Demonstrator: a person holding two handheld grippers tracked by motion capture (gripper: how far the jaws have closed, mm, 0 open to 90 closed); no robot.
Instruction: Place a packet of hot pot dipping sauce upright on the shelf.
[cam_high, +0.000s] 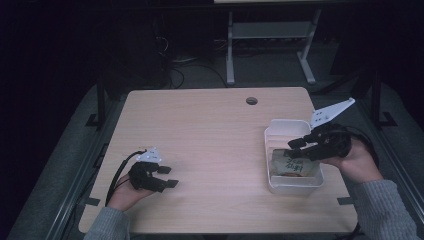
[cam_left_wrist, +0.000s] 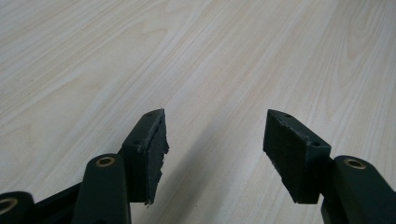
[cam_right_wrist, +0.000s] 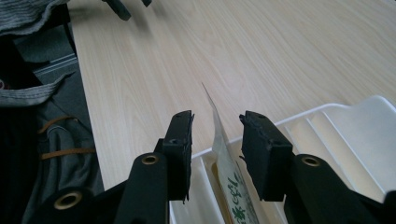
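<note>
1. The right gripper (cam_right_wrist: 215, 140) hovered over the bin (cam_high: 280, 131) at the right side of the surface (cam_high: 210, 135). Its fingers (cam_right_wrist: 180, 154) stood narrowly apart, astride the top edge of the packet (cam_right_wrist: 223, 154) without pinching it.
2. The packet stood on edge inside the bin, leaning against the near wall.
3. The left gripper (cam_left_wrist: 212, 144) rested low over bare surface at the near left, fingers (cam_left_wrist: 149, 149) wide and empty.
4. Risk: the packet edge was thin and flexible. A closure set slightly off could push it aside or crumple it rather than catch it.
5. Risk: a shallow hold on the edge alone could let the packet slip on lifting.
6. Risk: the bin was loose and light; a snagged finger could drag it.
7. Count: one bin, one packet, two grippers.
</note>
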